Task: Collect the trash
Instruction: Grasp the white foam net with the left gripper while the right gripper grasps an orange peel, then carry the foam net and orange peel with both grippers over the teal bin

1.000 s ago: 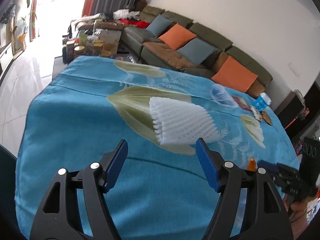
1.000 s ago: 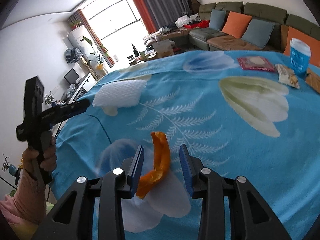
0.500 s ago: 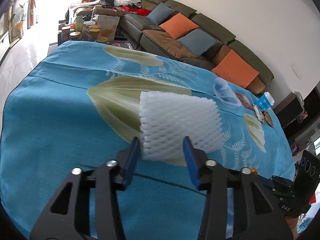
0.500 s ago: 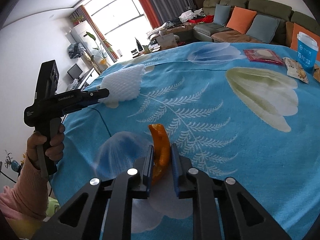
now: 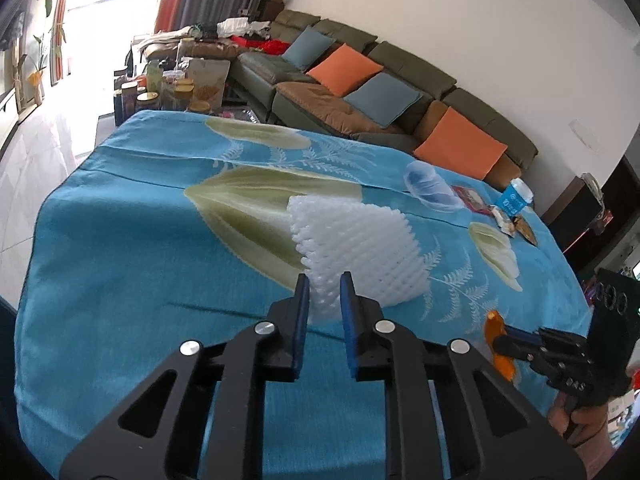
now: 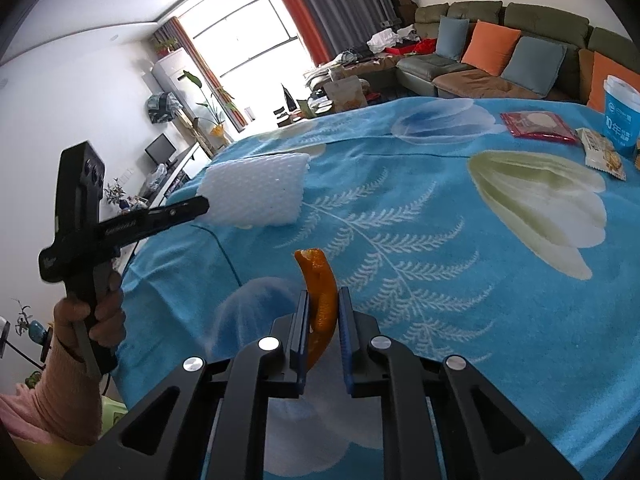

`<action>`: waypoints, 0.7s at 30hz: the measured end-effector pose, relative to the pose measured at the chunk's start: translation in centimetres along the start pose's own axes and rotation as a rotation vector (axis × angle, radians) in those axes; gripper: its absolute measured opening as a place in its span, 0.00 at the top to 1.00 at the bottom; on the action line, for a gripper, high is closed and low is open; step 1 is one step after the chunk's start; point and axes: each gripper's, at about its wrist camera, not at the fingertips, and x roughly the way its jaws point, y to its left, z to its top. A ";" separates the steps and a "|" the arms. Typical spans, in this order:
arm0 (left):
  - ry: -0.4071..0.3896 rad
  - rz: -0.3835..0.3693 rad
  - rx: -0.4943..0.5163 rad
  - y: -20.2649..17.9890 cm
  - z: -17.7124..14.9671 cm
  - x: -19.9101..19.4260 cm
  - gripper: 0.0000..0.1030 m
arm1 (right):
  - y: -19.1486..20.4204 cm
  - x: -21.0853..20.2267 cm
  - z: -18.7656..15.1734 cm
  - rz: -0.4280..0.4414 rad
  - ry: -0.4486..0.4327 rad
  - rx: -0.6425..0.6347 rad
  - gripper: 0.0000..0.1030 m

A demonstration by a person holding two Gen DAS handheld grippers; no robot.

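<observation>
My left gripper [image 5: 324, 294] is shut on the near corner of a white foam net sleeve [image 5: 360, 252] and holds it above the blue flowered tablecloth [image 5: 140, 248]. It also shows in the right wrist view [image 6: 202, 206] with the foam sleeve [image 6: 256, 190] lifted off the cloth. My right gripper [image 6: 323, 306] is shut on an orange peel strip [image 6: 320, 292] that curves upward between the pads. The peel [image 5: 494, 332] also shows in the left wrist view, held at the right.
At the table's far right lie a red packet [image 6: 536, 126], a snack wrapper [image 6: 602, 154] and a blue paper cup [image 6: 620, 118]. A green sofa with orange and blue cushions [image 5: 380, 80] stands beyond the table. A cluttered side table [image 5: 180, 88] is at the far left.
My left gripper closed on the foam sleeve and lifted it. My right gripper closed on the orange peel and raised it off the cloth.
</observation>
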 end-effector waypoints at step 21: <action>-0.114 0.006 -0.006 1.3 -5.3 -9.8 0.87 | 4.0 0.7 1.4 0.085 -0.042 -0.056 0.88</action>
